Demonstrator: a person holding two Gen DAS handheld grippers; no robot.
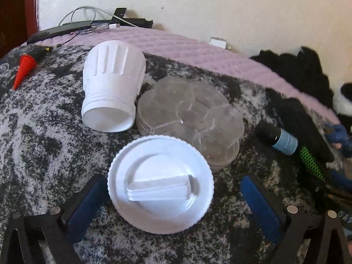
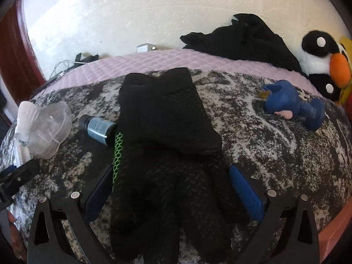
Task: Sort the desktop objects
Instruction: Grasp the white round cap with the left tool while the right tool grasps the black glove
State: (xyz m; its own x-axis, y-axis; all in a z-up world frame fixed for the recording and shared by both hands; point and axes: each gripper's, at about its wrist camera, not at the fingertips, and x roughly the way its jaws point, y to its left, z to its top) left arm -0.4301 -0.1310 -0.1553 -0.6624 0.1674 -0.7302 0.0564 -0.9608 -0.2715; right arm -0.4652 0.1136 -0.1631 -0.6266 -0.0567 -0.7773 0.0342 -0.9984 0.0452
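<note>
In the left wrist view, a white ribbed lid (image 1: 160, 184) lies flat on the grey mottled blanket (image 1: 44, 143), between the fingers of my open left gripper (image 1: 171, 182). A white jar (image 1: 112, 92) lies on its side behind it, beside a clear flower-shaped box (image 1: 191, 116). In the right wrist view, black gloves (image 2: 167, 154) with a green mesh strip (image 2: 117, 154) lie between the fingers of my open right gripper (image 2: 169, 176). A small dark bottle with a blue label (image 2: 98, 129) lies left of the gloves; it also shows in the left wrist view (image 1: 278, 137).
A blue toy figure (image 2: 292, 105) lies at the right. A penguin plush (image 2: 323, 63) and black cloth (image 2: 242, 37) sit at the back by the wall. A red cone-tipped tool (image 1: 24, 68) and cables (image 1: 83, 24) are at the far left.
</note>
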